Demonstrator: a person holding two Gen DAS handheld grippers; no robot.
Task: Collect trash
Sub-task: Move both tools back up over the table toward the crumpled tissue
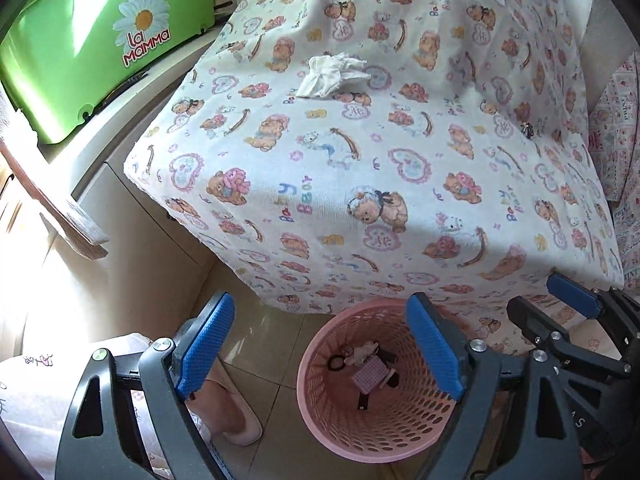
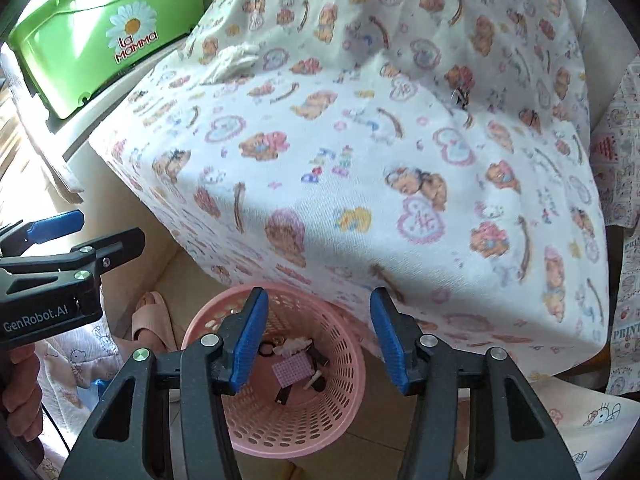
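1. The landmark is the round pink perforated plastic basket (image 1: 372,392), which stands on a beige tiled floor (image 1: 276,360) just in front of a table draped in a white cloth printed with teddy bears and hearts (image 1: 360,184).
2. Inside the basket lie several small pieces of trash: a pink checked paper square (image 1: 370,376), a black loop (image 1: 335,362), a pale crumpled scrap (image 1: 362,351) and a few dark bits.
3. The left gripper (image 1: 320,348) hangs above the basket with its 2 blue-padded jaws spread wide and nothing between them.
4. The right gripper (image 2: 318,340) also hangs above the basket, its blue pads parted about halfway and holding nothing.
5. A crumpled white tissue (image 1: 332,74) lies on the cloth, well beyond the basket, toward the far left part of the tabletop.
6. A small dark metal clip-like object (image 1: 528,129) sits on the cloth, beyond the basket and to the right; its kind cannot be told.
7. A bright green plastic box with a daisy logo (image 1: 100,40) stands far left of the basket, beside the table.
8. A foot in a pink slipper (image 2: 154,316) rests on the floor just left of the basket.
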